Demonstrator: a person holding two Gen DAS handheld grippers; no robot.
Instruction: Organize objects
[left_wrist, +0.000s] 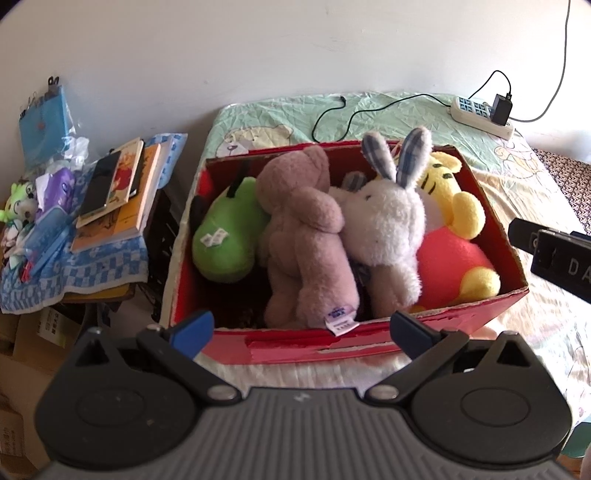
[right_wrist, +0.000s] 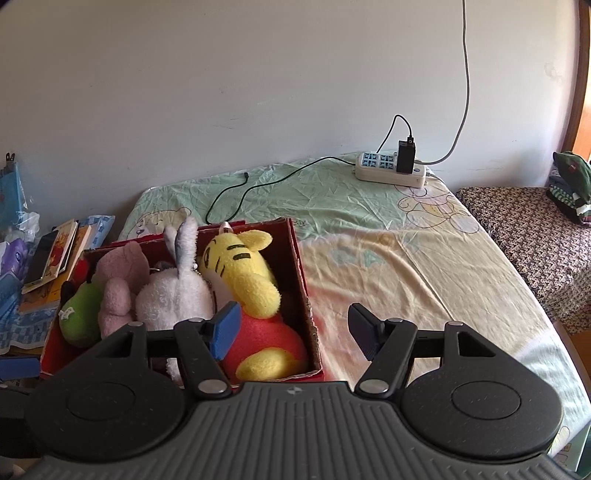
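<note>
Red box (left_wrist: 369, 347) on the bed, packed with plush toys (left_wrist: 306, 236); lower bodies buried, box floor mostly hidden. Left gripper (left_wrist: 301, 330) spread wide before the box, empty. Right gripper (right_wrist: 295, 330) likewise wide, empty, over its right corner.

A green plush (left_wrist: 225, 236), brown bear (left_wrist: 306, 236), grey rabbit (left_wrist: 388, 225) and yellow tiger (left_wrist: 454, 206) are packed inside the red box (left_wrist: 369, 343).
</note>
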